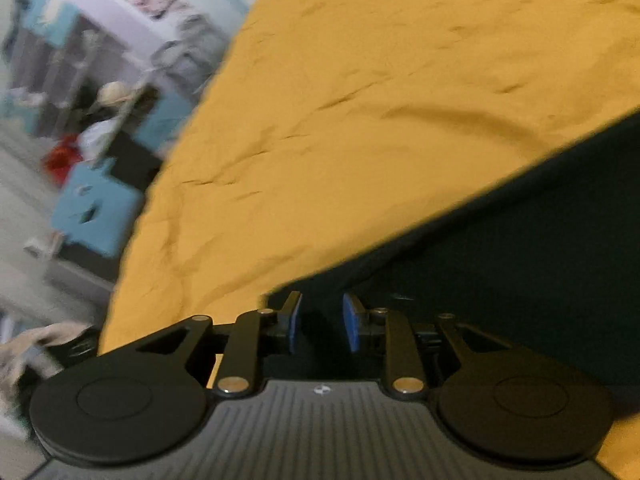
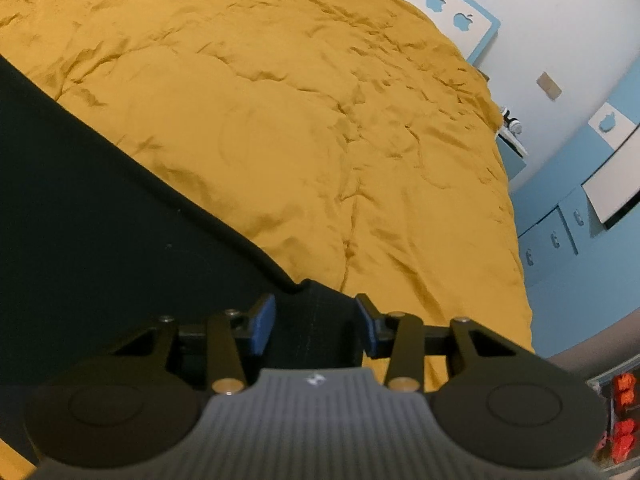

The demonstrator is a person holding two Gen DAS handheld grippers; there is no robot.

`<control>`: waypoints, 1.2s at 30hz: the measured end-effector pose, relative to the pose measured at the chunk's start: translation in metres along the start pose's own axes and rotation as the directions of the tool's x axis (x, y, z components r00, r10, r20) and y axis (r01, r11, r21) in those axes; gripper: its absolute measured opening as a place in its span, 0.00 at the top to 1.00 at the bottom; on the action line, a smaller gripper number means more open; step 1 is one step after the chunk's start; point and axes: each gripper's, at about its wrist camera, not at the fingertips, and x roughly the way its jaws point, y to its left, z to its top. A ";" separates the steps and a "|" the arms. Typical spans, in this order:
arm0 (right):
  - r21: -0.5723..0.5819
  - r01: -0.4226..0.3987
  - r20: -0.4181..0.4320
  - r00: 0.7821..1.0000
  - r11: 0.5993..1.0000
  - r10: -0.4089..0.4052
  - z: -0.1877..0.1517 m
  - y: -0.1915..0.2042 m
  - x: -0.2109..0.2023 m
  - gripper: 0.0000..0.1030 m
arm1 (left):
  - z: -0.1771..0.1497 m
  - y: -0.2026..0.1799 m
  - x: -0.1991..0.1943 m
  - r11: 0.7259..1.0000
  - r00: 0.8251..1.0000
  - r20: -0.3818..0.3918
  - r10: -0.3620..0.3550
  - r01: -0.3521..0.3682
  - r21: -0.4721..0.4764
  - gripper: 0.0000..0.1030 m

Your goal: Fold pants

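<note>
Dim, warm indoor light. Left wrist view smeared by motion blur, background (image 1: 80, 120) worst. Right wrist view sharper. Fisheye bending, black corners in both.

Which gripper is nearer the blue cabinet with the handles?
Right. The right gripper straddles the pants near the bed edge that faces the cabinet. The left gripper straddles the pants elsewhere; its view shows no such cabinet.

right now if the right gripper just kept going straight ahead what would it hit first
The right gripper already has the dark pants fabric between its open fingers, so it would press further into that cloth first. Beyond it lies the yellow bedspread, though depth is hard to judge.
</note>
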 end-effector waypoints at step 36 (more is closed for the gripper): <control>0.063 0.012 0.043 0.999 0.998 -0.015 -0.018 0.015 -0.026 0.63 | -0.053 0.085 -0.060 0.659 0.879 0.291 -0.378 0.476 -0.582 1.00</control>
